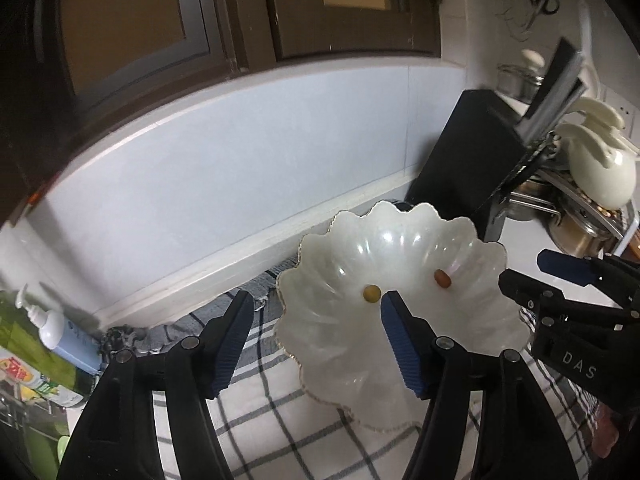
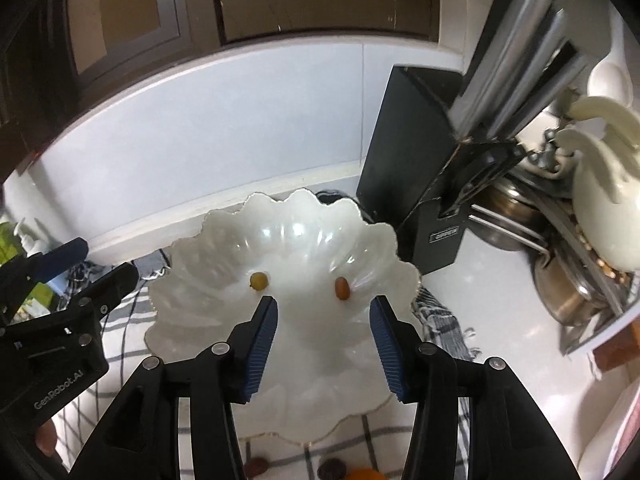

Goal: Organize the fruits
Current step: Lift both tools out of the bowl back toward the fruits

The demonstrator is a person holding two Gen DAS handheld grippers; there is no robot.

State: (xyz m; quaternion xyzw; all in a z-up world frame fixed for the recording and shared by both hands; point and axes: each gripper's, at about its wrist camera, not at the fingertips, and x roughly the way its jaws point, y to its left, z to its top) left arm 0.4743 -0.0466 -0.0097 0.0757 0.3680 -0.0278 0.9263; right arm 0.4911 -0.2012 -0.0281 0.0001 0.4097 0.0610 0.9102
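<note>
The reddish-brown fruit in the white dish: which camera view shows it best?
The right wrist view: the reddish-brown fruit lies near the picture's middle, unobstructed, in the white dish. The left wrist view also shows it, smaller and further off-centre.

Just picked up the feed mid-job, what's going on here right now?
A person holds two grippers over a white scalloped bowl that sits on a checked cloth on a kitchen counter. Two small fruits lie in the bowl: a yellow-green one and a reddish-brown one. The left gripper and the right gripper are both open and empty. More fruit waits on the cloth in front of the bowl.
</note>
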